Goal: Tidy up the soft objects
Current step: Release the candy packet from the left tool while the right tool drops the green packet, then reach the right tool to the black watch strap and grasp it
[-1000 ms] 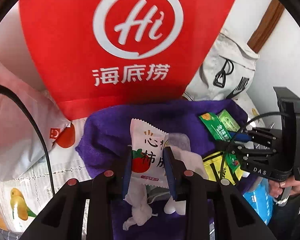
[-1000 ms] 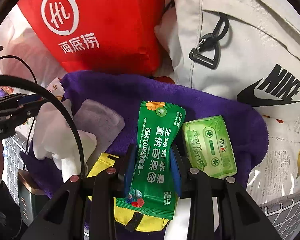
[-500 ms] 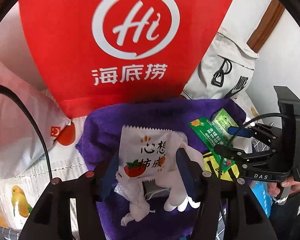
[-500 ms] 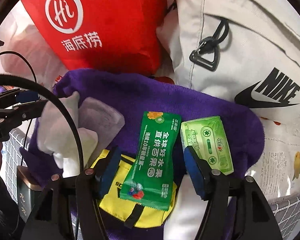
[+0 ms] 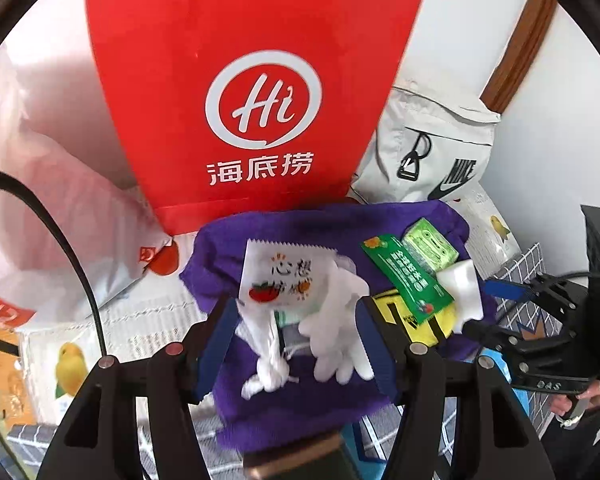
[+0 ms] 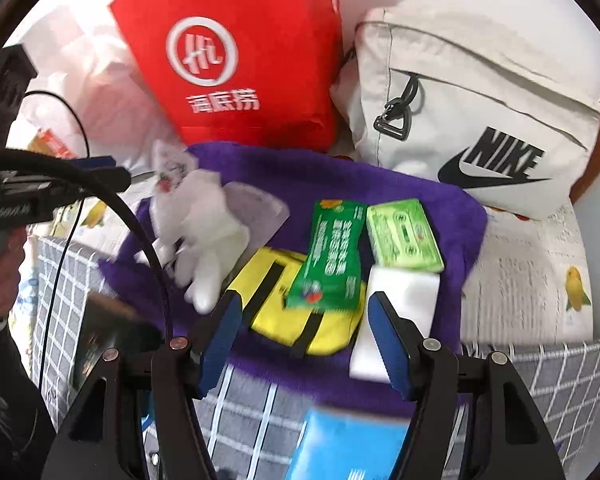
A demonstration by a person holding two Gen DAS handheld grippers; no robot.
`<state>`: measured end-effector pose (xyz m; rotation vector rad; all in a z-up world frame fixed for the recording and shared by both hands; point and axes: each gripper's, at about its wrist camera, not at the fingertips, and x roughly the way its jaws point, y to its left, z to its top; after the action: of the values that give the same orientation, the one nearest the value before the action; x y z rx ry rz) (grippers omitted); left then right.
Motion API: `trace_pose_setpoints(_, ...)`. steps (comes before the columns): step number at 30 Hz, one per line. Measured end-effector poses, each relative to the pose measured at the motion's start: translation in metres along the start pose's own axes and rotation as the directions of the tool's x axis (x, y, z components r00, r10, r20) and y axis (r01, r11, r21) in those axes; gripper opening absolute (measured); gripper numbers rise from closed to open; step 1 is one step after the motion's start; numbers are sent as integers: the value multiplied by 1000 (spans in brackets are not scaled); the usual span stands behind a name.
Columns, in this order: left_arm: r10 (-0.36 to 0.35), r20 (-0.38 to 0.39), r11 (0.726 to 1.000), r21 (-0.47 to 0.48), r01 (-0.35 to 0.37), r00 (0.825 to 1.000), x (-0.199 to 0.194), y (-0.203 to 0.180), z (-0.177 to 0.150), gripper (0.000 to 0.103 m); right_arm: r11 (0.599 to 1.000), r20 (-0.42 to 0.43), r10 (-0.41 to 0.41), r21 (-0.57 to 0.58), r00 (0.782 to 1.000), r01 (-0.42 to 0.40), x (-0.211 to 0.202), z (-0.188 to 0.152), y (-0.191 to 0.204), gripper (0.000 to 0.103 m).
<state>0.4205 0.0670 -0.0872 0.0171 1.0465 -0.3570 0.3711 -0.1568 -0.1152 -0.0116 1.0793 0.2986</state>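
A purple towel (image 5: pixel 228 240) carries a pile of soft items. A white snack packet with a tomato print (image 5: pixel 278 280) lies on white gloves (image 5: pixel 336 320), loose, just beyond my left gripper (image 5: pixel 296 312), whose jaws are opening and hold nothing. My right gripper (image 6: pixel 304 304) stands open above and short of the dark green packet (image 6: pixel 332 256), which rests on a yellow pouch (image 6: pixel 272 300). A light green cassette-print pack (image 6: pixel 402 234) and a white block (image 6: pixel 404 300) lie beside them. In the left wrist view the right gripper (image 5: pixel 488 308) shows at the right.
A red paper bag (image 5: pixel 256 92) and a pale Nike bag (image 6: pixel 480 128) stand behind the towel, with a pink plastic bag (image 5: pixel 60 200) to the left. Fruit-print cloth (image 6: pixel 532 280) and grey checked cloth (image 6: pixel 560 368) cover the surface. A blue box (image 6: pixel 340 440) lies near the front edge.
Both grippers have let go: the left dropped the tomato packet, the right the green packet. Both jaws spread and drew up and back from the pile, which now looks smaller.
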Motion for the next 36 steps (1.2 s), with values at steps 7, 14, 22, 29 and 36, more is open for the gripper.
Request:
trace_pose_setpoints(7,37,29,999,22,-38,999,-41,-16,-31,60,999,42,35,-28,998,-34,-40,-54,24,65)
trace_pose_setpoints(14,42,19,999,18,-42,999,-64,-33,-81,60,996,59,72,-53,996,-69,-69,-124,52,65)
trace_pose_setpoints(22,33,3,999,-16,-32,999,-75,-47,-136,60,993,32,98,-70,995,-96,-80,-205,69,58)
trace_pose_setpoints(29,24,9,999,-41,-24,1000,-86,-56,-178,60,997,-9,46,-66,999,-46,-41,-245,73,36)
trace_pose_setpoints(36,30,-20,998,-47,-31,999,-93,-60,-224,60,992,6,-22,-127,1000,23,-18,-254,82,35)
